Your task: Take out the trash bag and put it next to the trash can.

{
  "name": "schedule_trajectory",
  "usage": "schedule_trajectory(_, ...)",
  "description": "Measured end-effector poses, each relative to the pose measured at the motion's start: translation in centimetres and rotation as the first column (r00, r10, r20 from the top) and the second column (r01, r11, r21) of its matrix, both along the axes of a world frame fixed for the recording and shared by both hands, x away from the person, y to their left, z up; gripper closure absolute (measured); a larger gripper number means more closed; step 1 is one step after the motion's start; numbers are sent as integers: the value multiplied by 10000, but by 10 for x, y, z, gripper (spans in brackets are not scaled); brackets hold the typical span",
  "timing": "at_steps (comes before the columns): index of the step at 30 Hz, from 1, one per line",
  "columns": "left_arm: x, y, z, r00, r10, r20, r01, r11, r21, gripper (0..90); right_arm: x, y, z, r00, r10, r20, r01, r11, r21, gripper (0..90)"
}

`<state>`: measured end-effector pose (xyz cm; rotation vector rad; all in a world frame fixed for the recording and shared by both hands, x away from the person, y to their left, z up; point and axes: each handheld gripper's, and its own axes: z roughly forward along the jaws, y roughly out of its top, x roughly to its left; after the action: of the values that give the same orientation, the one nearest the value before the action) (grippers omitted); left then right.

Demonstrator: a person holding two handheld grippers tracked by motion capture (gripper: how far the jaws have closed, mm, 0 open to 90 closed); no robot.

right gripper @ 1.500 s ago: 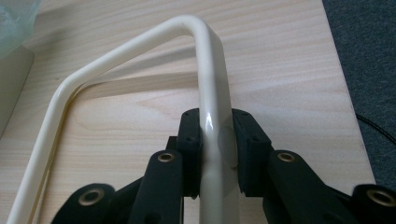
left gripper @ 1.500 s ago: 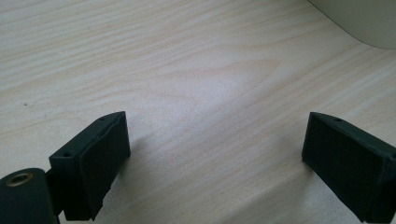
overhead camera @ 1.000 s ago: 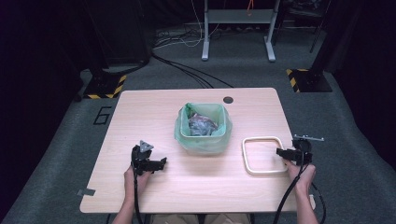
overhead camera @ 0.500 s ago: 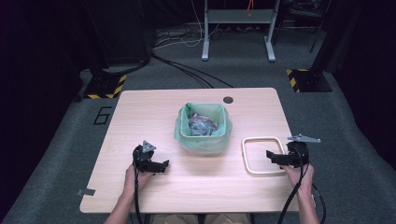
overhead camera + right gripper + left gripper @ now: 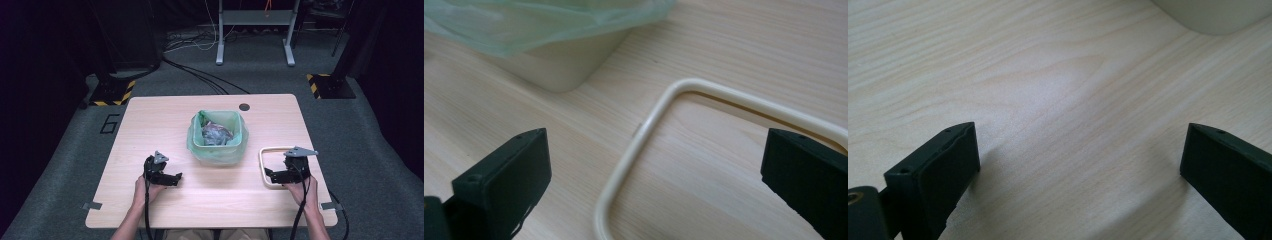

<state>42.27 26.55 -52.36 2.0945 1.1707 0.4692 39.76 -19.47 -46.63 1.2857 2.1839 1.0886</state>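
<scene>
While the person's two hands are resting near the lower edge of the high view, the left gripper (image 5: 172, 178) is sitting at lower left of centre on the wooden table (image 5: 165, 120), and the right gripper (image 5: 271, 175) is hovering at lower right, over the cream rectangular frame (image 5: 261, 162) that is lying flat on the tabletop. Both claws are standing wide apart and gripping nothing. The right one's jaws have just been opening, with the frame's rounded corner (image 5: 664, 97) showing between them on the wood below, untouched by either pad; in the right gripper view that corner is lying at centre, its sides running to the lower left and the right edge. The left one's jaws have been widening too, with bare wood grain (image 5: 1068, 125) between them.

At the middle of the high view the small bin (image 5: 218, 137) is standing upright, lined with a pale green bag (image 5: 197, 145) whose edge is folding over the rim, and crumpled rubbish (image 5: 216, 133) is lying inside. The frame is lying just to the right of the bin, apart from it. In the right gripper view the bin's cream wall (image 5: 564, 62) and bag (image 5: 524, 25) are filling the upper left; in the left gripper view a corner of the bin (image 5: 1213, 15) is showing at upper right.
</scene>
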Motion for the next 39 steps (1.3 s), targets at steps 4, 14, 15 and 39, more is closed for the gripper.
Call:
schedule_trajectory(4, -2, -2, 12, 9990, -142, 424, 168, 9980, -602, 45, 2, 19, 4, 9986, 524, 54, -524, 9986, -71, 0)
schedule_trajectory(14, 6, -17, 43, 9884, -737, 1330, 878, 9908, -1033, 140, 12, 66, 9, 9877, 1483, 488, -1469, 9886, -321, 35)
schedule_trajectory(15, 8, -20, 46, 9871, -761, 1406, 913, 9902, -1053, 153, 13, 69, 10, 9863, 1521, 644, -1505, 9882, -289, 52)
schedule_trajectory(39, 12, -50, 59, 9344, -2192, 2808, 2488, 9657, -740, 690, 26, 95, 8, 9762, 1981, 881, -2007, 9794, 217, 728)
